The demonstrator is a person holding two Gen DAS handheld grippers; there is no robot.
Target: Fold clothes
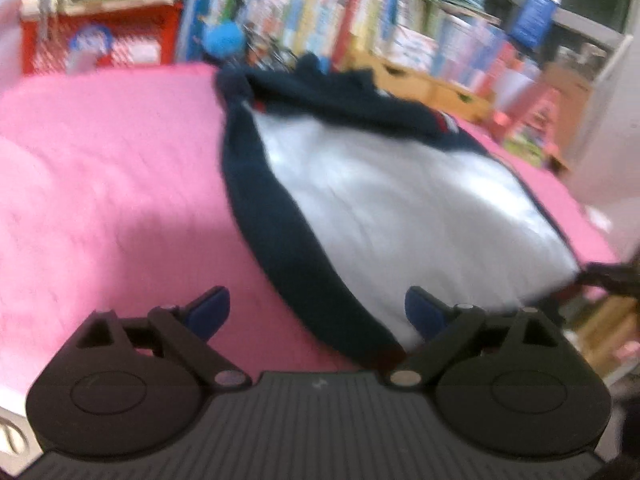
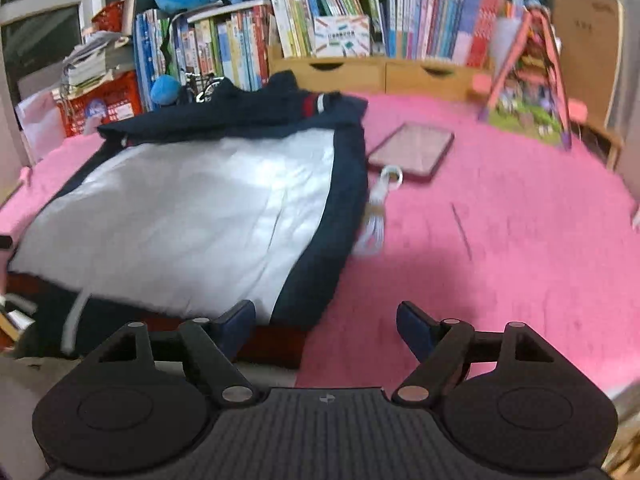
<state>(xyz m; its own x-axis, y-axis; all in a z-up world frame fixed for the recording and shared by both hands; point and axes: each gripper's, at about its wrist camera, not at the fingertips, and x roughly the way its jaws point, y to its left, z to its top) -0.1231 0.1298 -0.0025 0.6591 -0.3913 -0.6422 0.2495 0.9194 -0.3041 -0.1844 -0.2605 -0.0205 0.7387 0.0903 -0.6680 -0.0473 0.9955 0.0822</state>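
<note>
Nearest each lens is the black body of its own tool: the left gripper (image 1: 317,312) and the right gripper (image 2: 326,326), both with their blue-tipped fingers apart and nothing between them. Taking the pink bed (image 2: 500,240) as the landmark, the navy and white garment (image 2: 192,208) lies spread flat on the half of it towards the red crate, its lower hem hanging over the bed's near edge and its navy collar end bunched at the far edge, so its long axis runs from near to far. The garment's navy side band (image 1: 280,220) runs ahead of the left gripper's fingers, slanting away between them; in the right wrist view the other navy side edge sits just ahead of the right gripper's inner finger. Each tool looks about equally near its own side, so a two-handed fold seems the likely next step. Farther across the bed lie a tablet (image 2: 412,148) and a white cable (image 2: 376,216), just beside the garment. The red crate (image 2: 100,108) behind the bed holds papers; beside it the bookshelf (image 2: 360,20) is packed with upright books.
</note>
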